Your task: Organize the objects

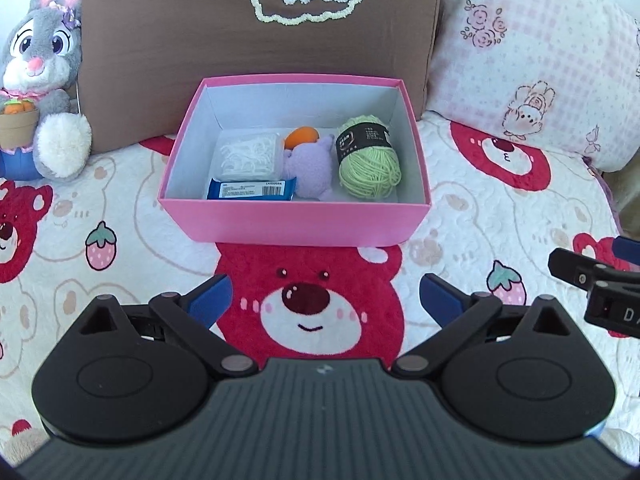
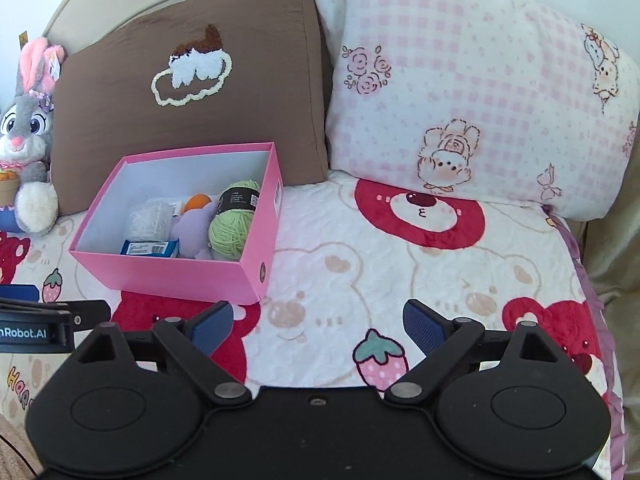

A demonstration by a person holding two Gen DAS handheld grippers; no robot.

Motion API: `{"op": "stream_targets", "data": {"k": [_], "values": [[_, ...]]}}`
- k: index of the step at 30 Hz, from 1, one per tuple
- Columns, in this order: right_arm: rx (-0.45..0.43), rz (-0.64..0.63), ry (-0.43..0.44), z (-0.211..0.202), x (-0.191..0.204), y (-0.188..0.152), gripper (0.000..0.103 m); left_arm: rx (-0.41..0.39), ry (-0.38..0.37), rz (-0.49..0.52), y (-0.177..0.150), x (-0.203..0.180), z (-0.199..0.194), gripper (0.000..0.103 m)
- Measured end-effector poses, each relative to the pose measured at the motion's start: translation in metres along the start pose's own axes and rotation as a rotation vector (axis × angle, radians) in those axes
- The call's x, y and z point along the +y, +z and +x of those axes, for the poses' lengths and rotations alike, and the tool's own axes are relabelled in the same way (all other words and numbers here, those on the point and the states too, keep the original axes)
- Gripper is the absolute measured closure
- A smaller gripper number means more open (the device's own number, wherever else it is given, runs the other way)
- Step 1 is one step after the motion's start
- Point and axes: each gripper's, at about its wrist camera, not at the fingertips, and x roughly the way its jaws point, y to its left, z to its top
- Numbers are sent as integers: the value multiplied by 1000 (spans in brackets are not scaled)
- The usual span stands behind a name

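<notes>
Tongs first: the left tongs (image 1: 326, 300) are spread wide with nothing between the blue pads, tilted down toward the bed, hanging over the big red bear face printed on the blanket (image 1: 460, 216). Same deal with the right tongs (image 2: 318, 326), wide apart and empty, also angled down, sitting over a plain bit of blanket near a strawberry print. Each pair pokes into the edge of the other's camera view, so they're side by side, left one in front of the box, right one off to the box's right.

Now the stuff being sorted. The pink box (image 1: 294, 222) sits open on the bed, just ahead of the left tongs, its far side close to the brown pillow (image 1: 180, 40). Inside, from left to right: a clear plastic case (image 1: 248, 154) of white bits, a blue packet (image 1: 251, 189) lying in front of it against the near wall, a purple plush toy (image 1: 308, 168) with something orange (image 1: 301, 136) behind it, and a ball of green yarn (image 1: 368, 160) with a black label on the right side.

Further out, a pink checked pillow (image 2: 460, 92) leans next to the brown one, and a grey bunny plush (image 1: 40, 80) sits at the far left beside the brown pillow.
</notes>
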Motion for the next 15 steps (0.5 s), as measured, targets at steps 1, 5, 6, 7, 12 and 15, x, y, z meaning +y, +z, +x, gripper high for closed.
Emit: {"op": "stream_targets", "data": {"k": [1, 5, 6, 7, 12, 15], "values": [[6, 2, 1, -1, -1, -1, 9, 6, 6, -1, -1, 0, 1, 1], [11, -2, 1, -7, -2, -6, 9, 28, 31, 11, -5, 1, 6, 1], [14, -8, -7, -8, -2, -6, 9, 35, 34, 16, -6, 1, 7, 1], [18, -16, -16, -8, -2, -7, 9, 38, 36, 17, -6, 0, 7, 1], [43, -48, -33, -7, 0, -15, 9, 53, 17, 27, -7, -2, 6, 1], [60, -54, -39, -5, 0, -18, 9, 51, 12, 25, -9, -2, 2, 1]]}}
